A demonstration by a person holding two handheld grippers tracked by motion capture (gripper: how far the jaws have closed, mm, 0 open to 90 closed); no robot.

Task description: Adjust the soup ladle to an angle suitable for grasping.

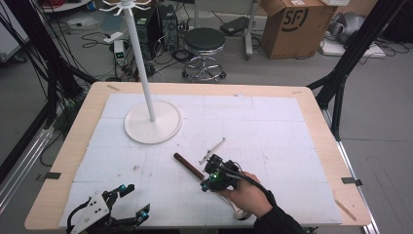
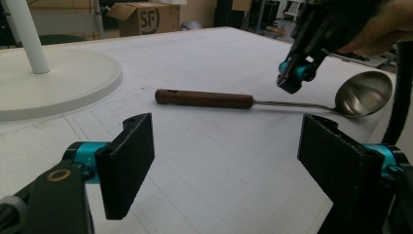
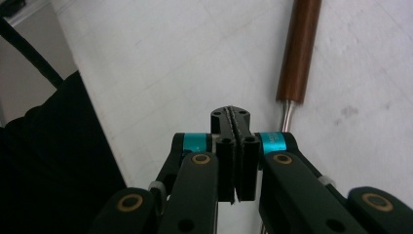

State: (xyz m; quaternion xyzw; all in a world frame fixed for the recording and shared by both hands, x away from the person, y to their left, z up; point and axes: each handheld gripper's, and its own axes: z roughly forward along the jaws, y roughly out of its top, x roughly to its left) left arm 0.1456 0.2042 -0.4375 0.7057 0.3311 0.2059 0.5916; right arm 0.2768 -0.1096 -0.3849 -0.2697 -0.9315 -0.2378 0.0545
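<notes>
A ladle lies on the white mat, its brown wooden handle [image 1: 189,165] [image 2: 204,99] [image 3: 298,53] pointing toward the white stand. Its steel bowl [image 2: 365,93] faces up at the other end. My right gripper [image 1: 208,181] [image 2: 290,80] [image 3: 236,122] hovers just above the thin metal stem [image 3: 287,117], beside the end of the wood. Its jaws are shut together with nothing between them. My left gripper [image 1: 136,200] [image 2: 226,161] rests low near the table's front left edge. It is open wide, empty, and facing the ladle from a distance.
A white stand with a round base [image 1: 152,122] [image 2: 53,78] and tall pole sits at the back left of the mat. A small white stick [image 1: 213,148] lies just beyond the ladle. Past the table are a stool [image 1: 204,46] and a cardboard box [image 1: 297,24].
</notes>
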